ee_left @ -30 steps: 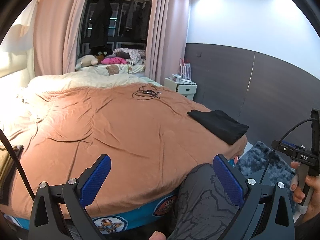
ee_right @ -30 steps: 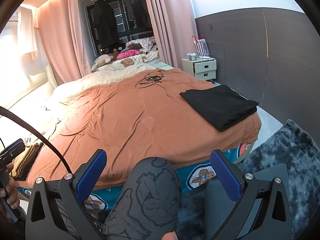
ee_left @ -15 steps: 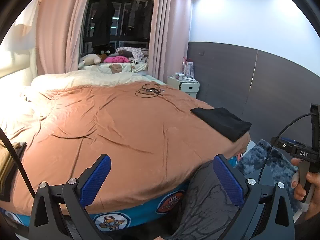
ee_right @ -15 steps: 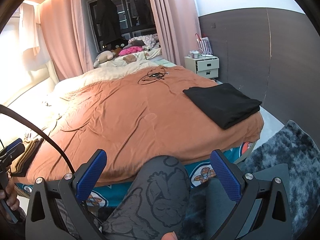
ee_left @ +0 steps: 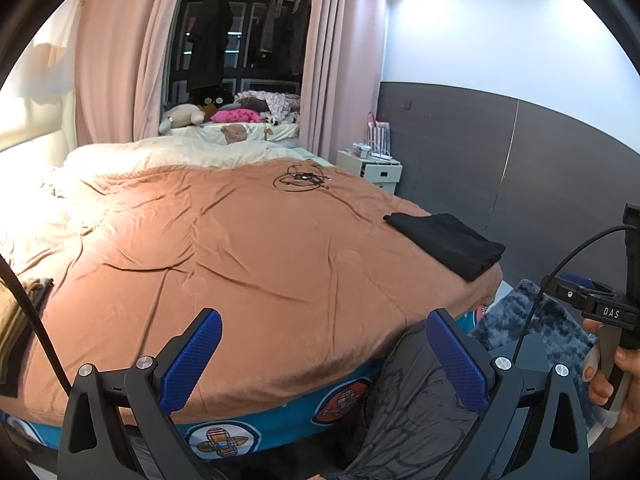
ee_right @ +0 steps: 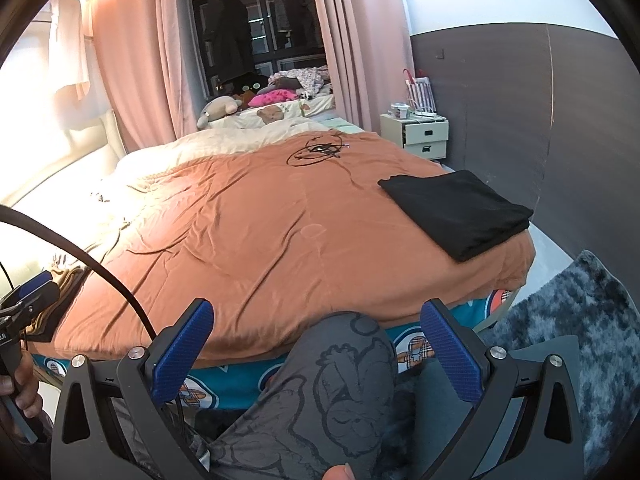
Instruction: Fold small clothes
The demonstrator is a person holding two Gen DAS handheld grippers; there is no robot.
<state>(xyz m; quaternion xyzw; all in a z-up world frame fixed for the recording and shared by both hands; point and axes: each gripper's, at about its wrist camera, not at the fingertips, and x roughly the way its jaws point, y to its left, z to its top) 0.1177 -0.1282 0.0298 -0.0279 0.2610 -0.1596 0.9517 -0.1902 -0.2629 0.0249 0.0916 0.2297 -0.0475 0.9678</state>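
A folded black garment lies at the right near corner of the bed, on the orange-brown cover. A pile of olive and dark clothes sits at the bed's left edge. My left gripper is open and holds nothing, hanging above the bed's front edge. My right gripper is open too, held over the person's patterned grey knee. Each wrist view shows the other gripper's handle in a hand at the frame's edge.
A tangle of black cable lies far back on the cover. A white nightstand stands against the dark wall panel. A grey-blue shaggy rug covers the floor at right. Stuffed toys and pink curtains are behind the bed.
Both cameras have risen and tipped slightly, so the bed sits a little lower and farther in view. Both grippers stayed open and nothing on the bed moved.
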